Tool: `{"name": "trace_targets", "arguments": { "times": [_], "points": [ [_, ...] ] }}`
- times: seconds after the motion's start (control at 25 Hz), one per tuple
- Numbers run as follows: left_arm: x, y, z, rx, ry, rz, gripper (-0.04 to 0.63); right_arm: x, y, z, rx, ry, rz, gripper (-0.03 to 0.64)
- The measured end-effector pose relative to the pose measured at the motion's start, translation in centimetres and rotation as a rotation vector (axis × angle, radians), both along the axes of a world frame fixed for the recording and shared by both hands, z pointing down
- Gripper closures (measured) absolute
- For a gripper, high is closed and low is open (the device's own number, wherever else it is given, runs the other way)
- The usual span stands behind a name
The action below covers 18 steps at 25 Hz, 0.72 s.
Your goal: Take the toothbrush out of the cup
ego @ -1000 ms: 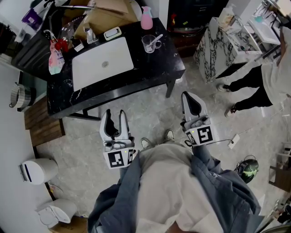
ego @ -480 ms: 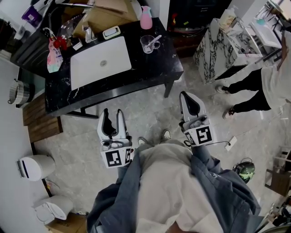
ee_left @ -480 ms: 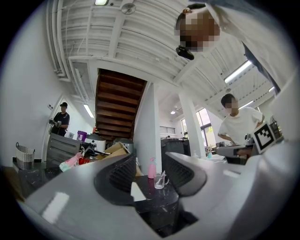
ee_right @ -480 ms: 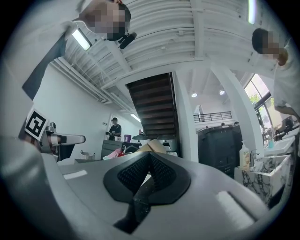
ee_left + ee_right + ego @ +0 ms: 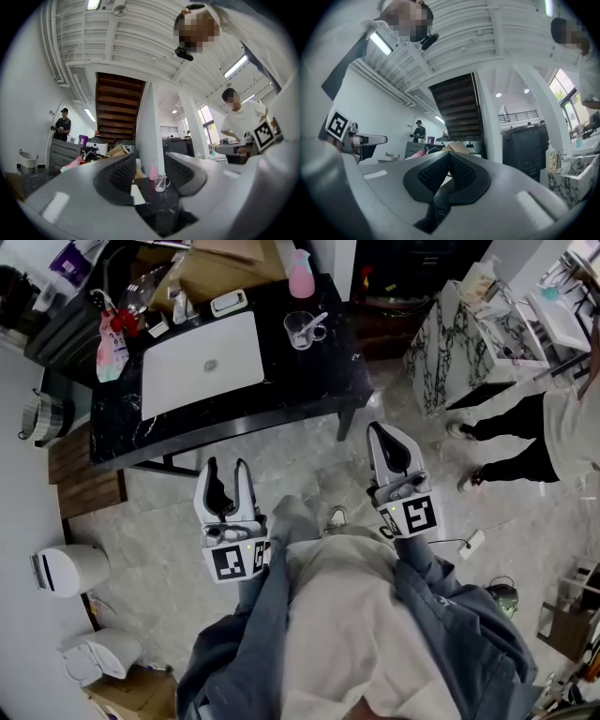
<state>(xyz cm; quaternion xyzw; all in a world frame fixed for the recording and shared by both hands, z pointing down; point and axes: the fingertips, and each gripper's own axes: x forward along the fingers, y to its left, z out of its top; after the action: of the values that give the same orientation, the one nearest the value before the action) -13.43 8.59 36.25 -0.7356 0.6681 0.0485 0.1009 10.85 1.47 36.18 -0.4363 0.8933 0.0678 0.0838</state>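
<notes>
Left gripper hangs over the floor with its jaws apart and nothing between them. In the left gripper view the cup shows far off through the gap. Right gripper is held beside it, jaws pressed together, empty. Both are well apart from the black table. On that table the clear cup stands right of the white sink, near a pink bottle. The toothbrush leans inside the cup, one end sticking out over the rim.
</notes>
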Motion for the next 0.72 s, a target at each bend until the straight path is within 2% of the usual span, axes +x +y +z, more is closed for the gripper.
{"name": "trace_targets", "arguments": {
  "times": [0.36,0.72],
  "points": [
    [0.0,-3.2,0.1,-0.011,-0.013,0.006,0.397,0.4,-3.7,0.2,-0.008,-0.009,0.008,0.612],
    [-2.2,-10.8,0.8,-0.005,0.005,0.085,0.397,-1.8,-9.8,0.6,-0.003,0.011,0.072,0.612]
  ]
}}
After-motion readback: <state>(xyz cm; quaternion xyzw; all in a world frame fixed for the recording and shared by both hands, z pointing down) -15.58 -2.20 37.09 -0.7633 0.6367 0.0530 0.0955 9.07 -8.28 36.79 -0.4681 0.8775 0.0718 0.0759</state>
